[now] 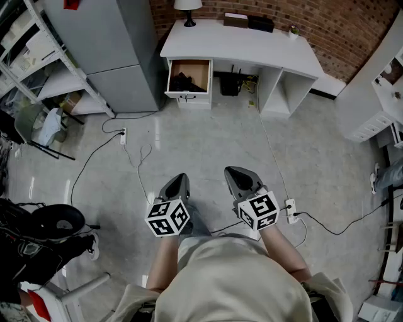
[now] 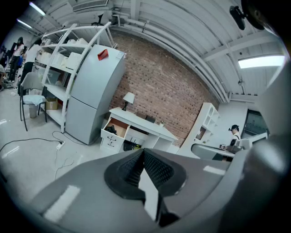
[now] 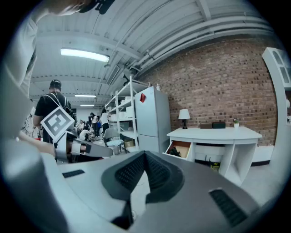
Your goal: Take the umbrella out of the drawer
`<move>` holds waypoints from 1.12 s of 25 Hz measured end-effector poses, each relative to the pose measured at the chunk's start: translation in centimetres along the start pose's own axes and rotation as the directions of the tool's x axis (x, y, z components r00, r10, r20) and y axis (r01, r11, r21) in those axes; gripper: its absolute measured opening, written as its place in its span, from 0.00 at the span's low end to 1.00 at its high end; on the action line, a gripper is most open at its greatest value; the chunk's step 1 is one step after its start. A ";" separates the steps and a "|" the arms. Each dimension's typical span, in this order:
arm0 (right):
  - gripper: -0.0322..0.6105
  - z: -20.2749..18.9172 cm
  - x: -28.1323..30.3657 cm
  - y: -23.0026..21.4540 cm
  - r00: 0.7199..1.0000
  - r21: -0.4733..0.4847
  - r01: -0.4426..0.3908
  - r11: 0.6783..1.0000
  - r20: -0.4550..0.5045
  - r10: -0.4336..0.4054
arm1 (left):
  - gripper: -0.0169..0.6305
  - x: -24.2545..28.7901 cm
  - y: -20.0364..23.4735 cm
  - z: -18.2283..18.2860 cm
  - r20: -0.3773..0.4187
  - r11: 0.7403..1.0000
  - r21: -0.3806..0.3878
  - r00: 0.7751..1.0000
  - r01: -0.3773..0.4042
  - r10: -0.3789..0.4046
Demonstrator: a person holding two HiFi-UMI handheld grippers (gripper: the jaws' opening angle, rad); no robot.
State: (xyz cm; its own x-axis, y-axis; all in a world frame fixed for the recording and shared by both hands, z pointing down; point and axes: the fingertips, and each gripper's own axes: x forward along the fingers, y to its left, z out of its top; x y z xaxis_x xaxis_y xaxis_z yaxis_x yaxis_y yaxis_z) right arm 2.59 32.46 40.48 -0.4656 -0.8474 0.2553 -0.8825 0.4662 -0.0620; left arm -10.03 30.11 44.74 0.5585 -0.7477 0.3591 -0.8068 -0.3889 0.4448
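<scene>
A white desk (image 1: 252, 47) stands far ahead against the brick wall, its left drawer (image 1: 189, 77) pulled open. A dark folded umbrella (image 1: 186, 82) lies inside the drawer; it shows again as a dark shape in the drawer (image 2: 112, 129) in the left gripper view and in the drawer (image 3: 178, 149) in the right gripper view. My left gripper (image 1: 177, 183) and right gripper (image 1: 238, 175) are held side by side over the floor, well short of the desk. Both are shut with nothing between the jaws.
A grey fridge (image 1: 107, 50) stands left of the desk, with white shelving (image 1: 38, 69) beyond it. Cables and a power strip (image 1: 123, 135) lie on the floor; another strip (image 1: 291, 210) lies at my right. A lamp (image 1: 187, 7) and boxes sit on the desk. A chair (image 1: 38, 126) stands at left.
</scene>
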 end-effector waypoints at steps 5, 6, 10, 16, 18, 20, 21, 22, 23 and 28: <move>0.05 -0.9 -5.4 1.9 1.000 0.010 -0.008 1.000 0.026 0.008 | 0.05 -5.7 -3.0 -0.9 0.031 0.996 0.090 0.999 -0.019 0.016; 0.05 -1.0 -6.1 2.2 1.000 0.010 -0.005 1.000 0.031 0.005 | 0.05 -6.4 -3.1 -1.2 0.033 0.996 0.090 0.999 -0.026 0.023; 0.05 -0.6 -7.8 2.7 0.999 0.003 -0.002 1.000 0.046 0.002 | 0.05 -8.0 -3.8 -1.5 0.058 0.997 0.073 0.998 -0.036 0.032; 0.05 -0.9 -9.2 3.5 0.999 -0.009 -0.016 1.000 0.049 0.017 | 0.05 -8.9 -4.8 -1.8 0.076 0.995 0.084 0.996 -0.047 0.041; 0.05 -1.0 -9.5 3.5 0.999 -0.010 -0.018 1.000 0.048 0.019 | 0.05 -8.8 -5.1 -2.0 0.077 0.995 0.087 0.996 -0.050 0.044; 0.05 -1.3 -9.8 3.3 0.999 -0.003 -0.014 1.000 0.045 0.014 | 0.05 -8.8 -5.2 -2.2 0.073 0.995 0.084 0.996 -0.055 0.049; 0.05 -1.4 -9.9 3.2 0.999 0.003 -0.012 1.000 0.045 0.012 | 0.05 -8.7 -5.2 -2.2 0.073 0.995 0.078 0.996 -0.056 0.050; 0.05 -1.4 -9.8 3.0 0.999 0.010 -0.012 1.000 0.046 0.011 | 0.05 -8.6 -5.3 -2.2 0.075 0.996 0.073 0.996 -0.053 0.048; 0.05 -1.4 -9.8 2.9 0.999 0.017 -0.013 1.000 0.048 0.012 | 0.05 -8.5 -5.3 -2.1 0.078 0.996 0.069 0.996 -0.050 0.044; 0.05 -1.5 -8.5 1.7 0.999 0.018 -0.013 1.000 0.050 0.012 | 0.05 -6.8 -4.8 -1.5 0.085 0.994 0.090 0.995 -0.054 0.047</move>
State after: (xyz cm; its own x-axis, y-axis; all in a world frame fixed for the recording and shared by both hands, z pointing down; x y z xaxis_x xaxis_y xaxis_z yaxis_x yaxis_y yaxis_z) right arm 5.10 40.86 39.69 -0.4789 -0.8533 0.2063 -0.8775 0.4724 -0.0829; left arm -9.65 37.85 41.39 0.5018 -0.8082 0.3083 -0.8500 -0.3948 0.3487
